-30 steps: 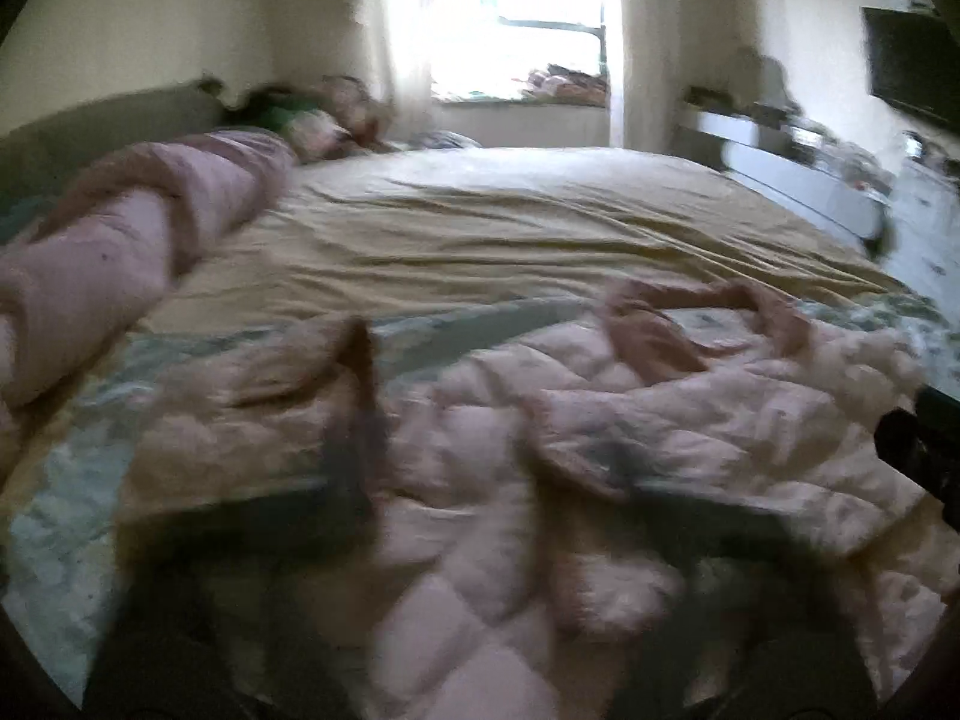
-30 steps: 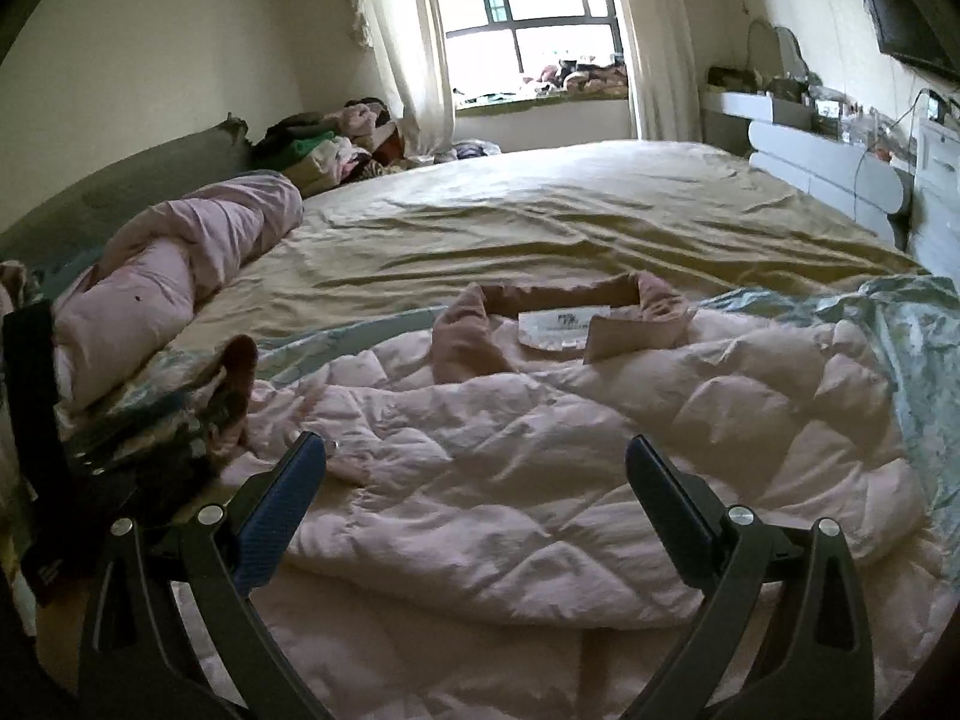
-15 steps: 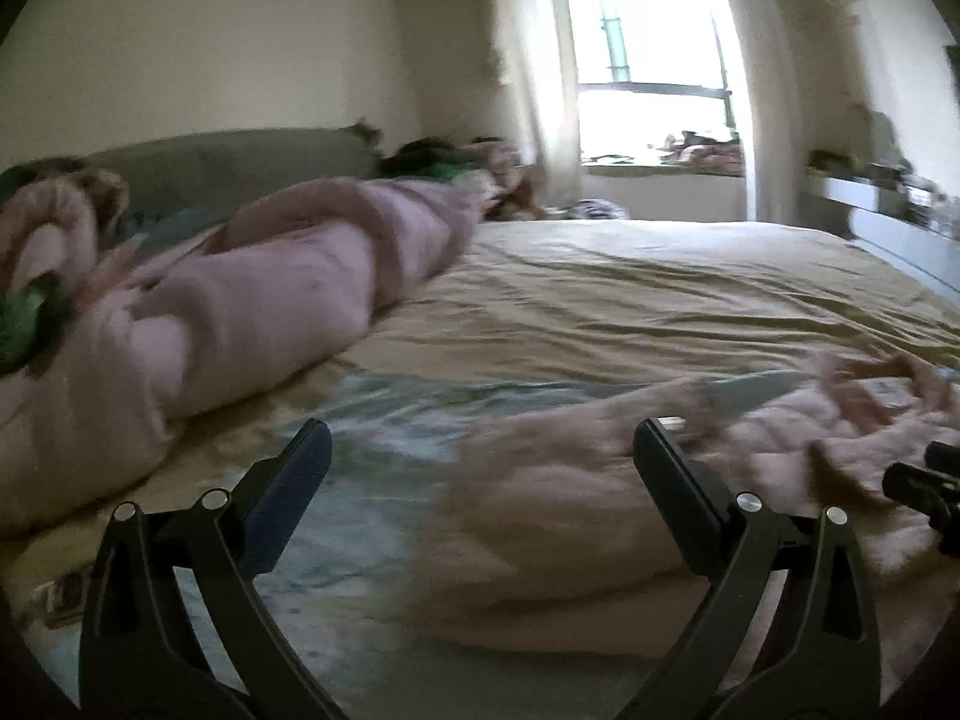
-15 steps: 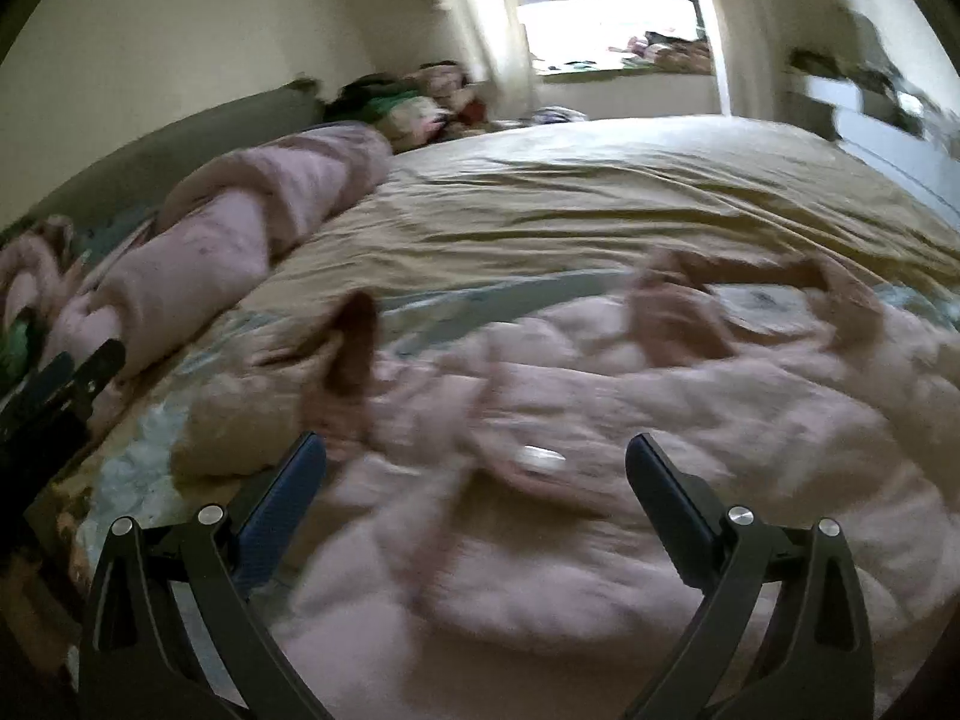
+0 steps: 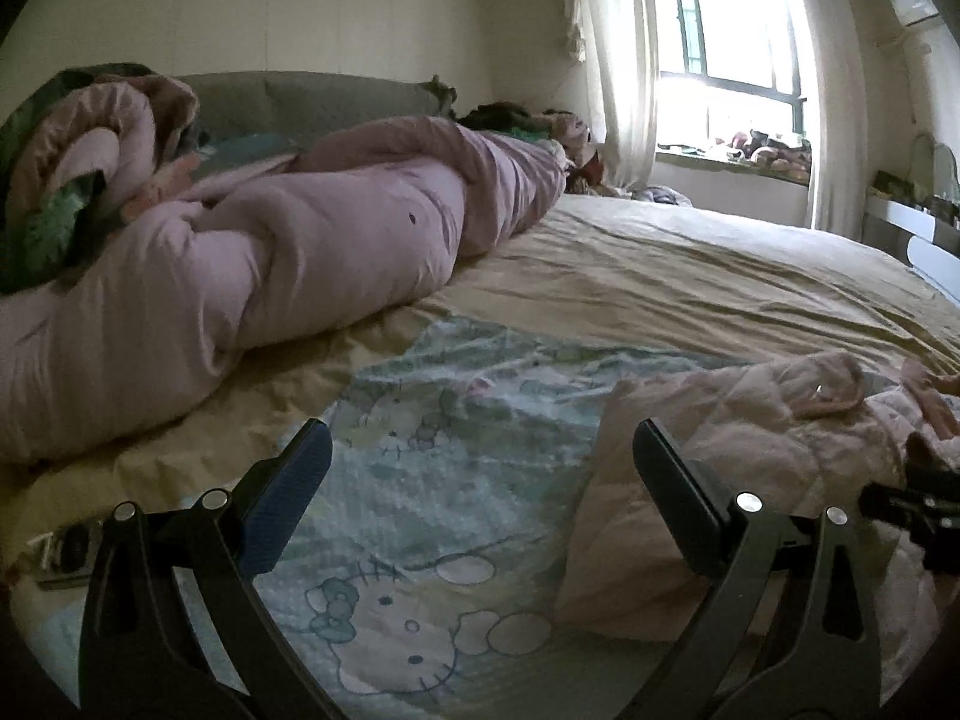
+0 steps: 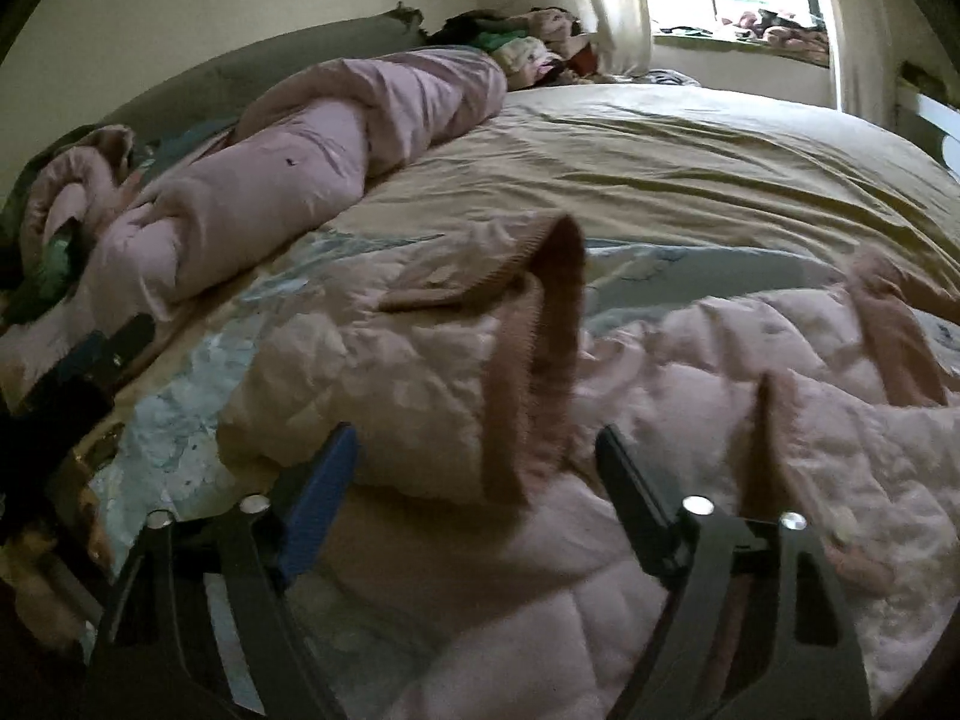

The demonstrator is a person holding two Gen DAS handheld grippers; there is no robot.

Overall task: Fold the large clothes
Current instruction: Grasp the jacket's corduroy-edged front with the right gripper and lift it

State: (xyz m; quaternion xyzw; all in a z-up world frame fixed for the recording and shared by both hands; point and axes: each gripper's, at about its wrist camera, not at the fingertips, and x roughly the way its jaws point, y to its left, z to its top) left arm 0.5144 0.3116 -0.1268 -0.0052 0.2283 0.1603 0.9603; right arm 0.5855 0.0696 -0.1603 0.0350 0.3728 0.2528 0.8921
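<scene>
Both tongs gaping, left tongs (image 5: 480,462) empty, right tongs (image 6: 477,450) closing round pink jacket (image 6: 690,372) cuff, no legible writing

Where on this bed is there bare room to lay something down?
The tan bedspread is bare between the rolled pink duvet and the window side. The cartoon sheet is free beside the quilted pink jacket. The headboard corner is crowded with piled clothes.

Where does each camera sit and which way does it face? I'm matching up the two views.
Left wrist: on the left gripper, low over the cartoon sheet, facing the window; its open fingers show, the jacket to the right.
Right wrist: on the right gripper, angled down at the jacket; its closing fingers show, jacket between them.
Shared: jacket, rolled duvet, window.
</scene>
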